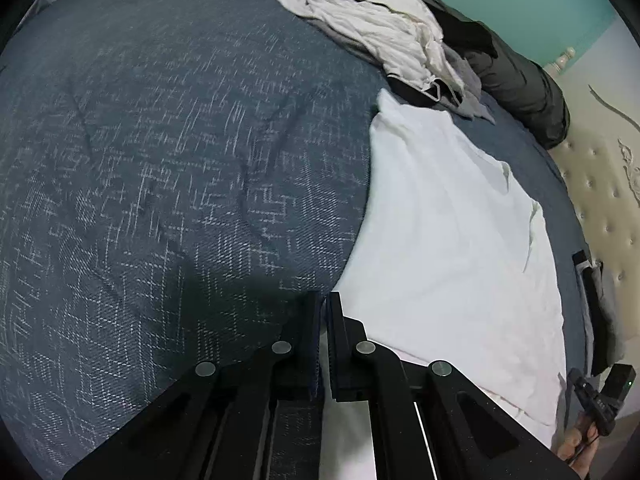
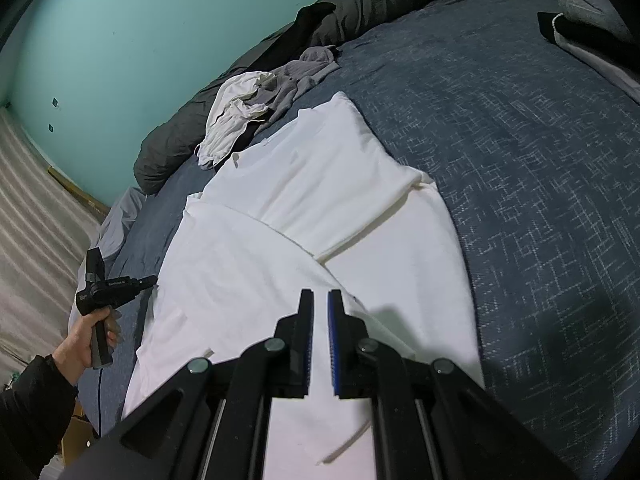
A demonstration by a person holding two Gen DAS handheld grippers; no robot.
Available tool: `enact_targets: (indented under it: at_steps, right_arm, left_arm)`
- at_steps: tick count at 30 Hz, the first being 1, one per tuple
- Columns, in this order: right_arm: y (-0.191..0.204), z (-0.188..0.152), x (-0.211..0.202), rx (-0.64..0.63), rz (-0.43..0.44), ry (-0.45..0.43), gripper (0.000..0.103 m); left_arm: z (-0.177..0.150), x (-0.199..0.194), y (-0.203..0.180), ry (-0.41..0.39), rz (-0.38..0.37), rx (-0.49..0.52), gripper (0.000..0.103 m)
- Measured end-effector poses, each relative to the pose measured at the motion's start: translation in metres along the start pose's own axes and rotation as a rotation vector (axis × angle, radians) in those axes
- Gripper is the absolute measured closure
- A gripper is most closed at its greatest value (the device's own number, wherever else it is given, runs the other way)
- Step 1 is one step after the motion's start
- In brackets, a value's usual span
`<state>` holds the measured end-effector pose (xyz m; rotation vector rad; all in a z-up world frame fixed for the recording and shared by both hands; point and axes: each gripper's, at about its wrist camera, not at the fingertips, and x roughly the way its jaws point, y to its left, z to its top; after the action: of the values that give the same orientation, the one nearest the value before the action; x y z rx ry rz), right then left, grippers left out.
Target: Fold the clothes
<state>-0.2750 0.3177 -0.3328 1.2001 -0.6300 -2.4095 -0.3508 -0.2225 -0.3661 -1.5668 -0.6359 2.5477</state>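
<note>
Left wrist view cuts off the near end of the white shirt (image 1: 452, 240) on the blue bed (image 1: 160, 160). Left gripper (image 1: 323, 304) jaws are together at the shirt's edge; a pinch is unclear. Right wrist view alone shows the folded sleeve; right gripper (image 2: 320, 300) jaws are nearly together, empty.

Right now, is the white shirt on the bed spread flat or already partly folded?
Partly folded. In the right wrist view the white shirt has its far part doubled back over the body, layered edges crossing its middle on the blue bedspread.

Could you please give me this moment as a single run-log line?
task: fold clothes | left gripper: shut, at white shirt edge | right gripper: shut, over shirt | clothes pile: untouched
</note>
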Motion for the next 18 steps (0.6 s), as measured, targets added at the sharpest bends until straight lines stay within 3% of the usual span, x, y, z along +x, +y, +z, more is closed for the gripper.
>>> enact_targets:
  at_steps: [8, 16, 18]
  right_arm:
    - [-0.002, 0.002, 0.0, 0.01, -0.013, 0.01, 0.097]
    - [0.002, 0.0, -0.003, -0.007, -0.021, 0.015, 0.096]
    - [0.005, 0.0, -0.003, -0.021, -0.022, 0.021, 0.079]
  left_arm:
    - [-0.007, -0.018, -0.002, -0.016, 0.038, 0.006, 0.097]
    - [-0.027, -0.045, -0.001, -0.091, 0.061, 0.027, 0.097]
    - [-0.031, -0.044, 0.0, -0.108, 0.055, 0.015, 0.096]
